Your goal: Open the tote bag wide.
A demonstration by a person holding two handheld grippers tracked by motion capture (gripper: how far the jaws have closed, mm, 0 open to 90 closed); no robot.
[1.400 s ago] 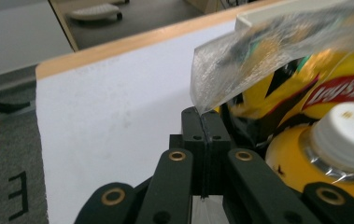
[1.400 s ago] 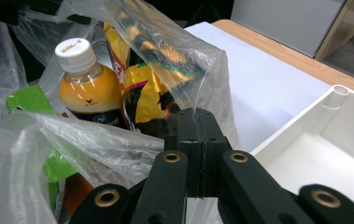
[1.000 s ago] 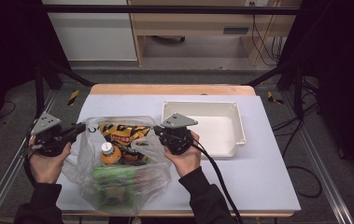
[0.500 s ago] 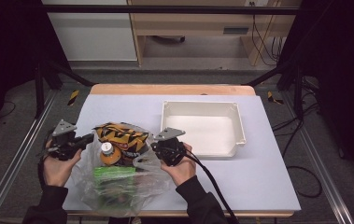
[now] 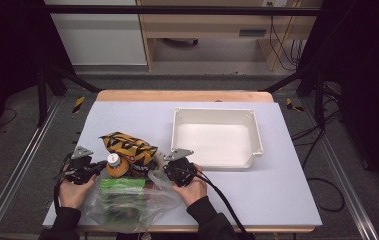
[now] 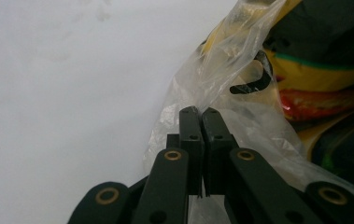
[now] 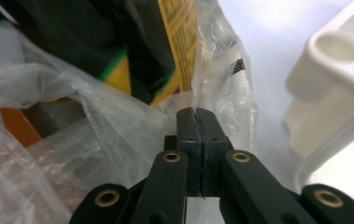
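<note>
Both claws are pressed together on the clear plastic bag, which lies between them: the left claw pinches its left edge, the right claw its right edge. Just past the claws sit a yellow-black snack packet and an orange bottle. Beyond the right claw stands a white tray on the counter.

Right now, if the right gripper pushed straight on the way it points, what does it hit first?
The right gripper is shut on the plastic bag. Straight ahead, it would probably meet the yellow-and-black snack packet first; depth is unclear.
</note>
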